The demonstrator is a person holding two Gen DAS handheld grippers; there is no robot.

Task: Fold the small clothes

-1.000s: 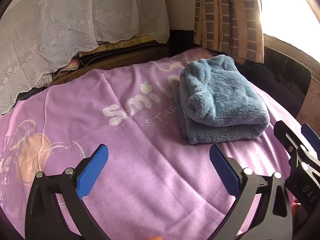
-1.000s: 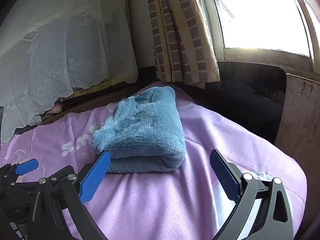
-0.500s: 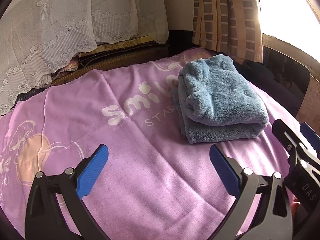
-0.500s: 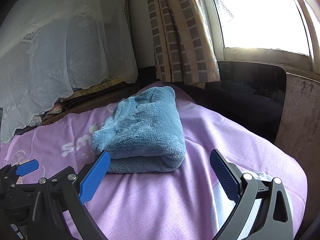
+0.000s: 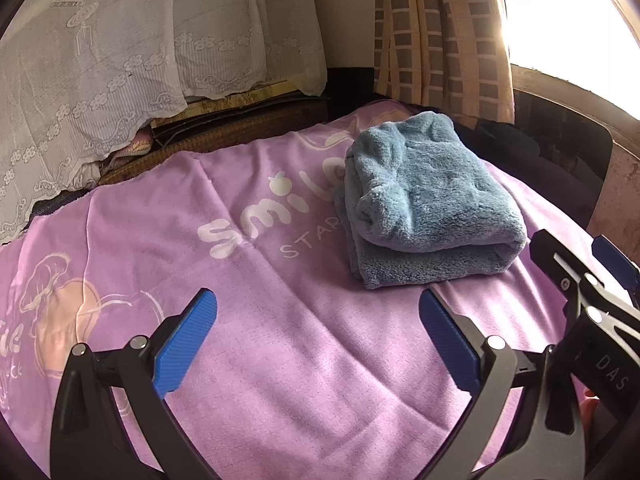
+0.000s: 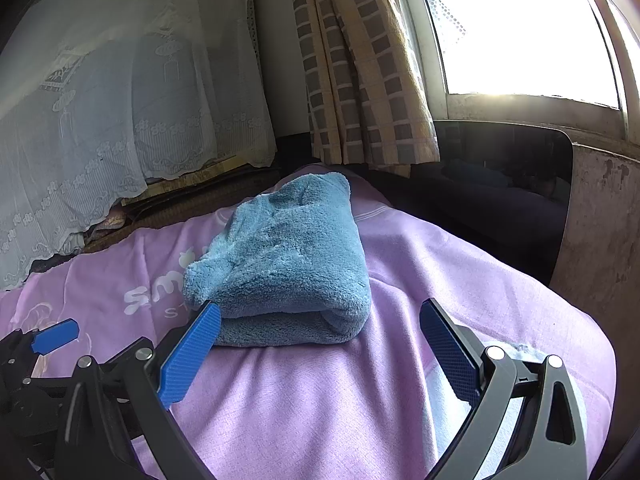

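Observation:
A fluffy blue garment (image 5: 424, 204) lies folded into a thick bundle on the purple blanket (image 5: 280, 320); it also shows in the right wrist view (image 6: 288, 264). My left gripper (image 5: 318, 336) is open and empty, hovering in front of and to the left of the bundle. My right gripper (image 6: 320, 344) is open and empty, just in front of the bundle, its left pad close to the bundle's front edge. The right gripper's body shows at the right edge of the left wrist view (image 5: 580, 300).
White lace cloth (image 5: 120, 40) hangs over stacked things at the back left. A checked curtain (image 6: 360, 80) hangs by the bright window (image 6: 520, 28). A dark panel (image 6: 500, 184) and a wall stand at the right, beyond the blanket's edge.
Almost nothing. The left wrist view has drifted very slightly, so the bundle sits a touch further left in it. Both grippers stay open.

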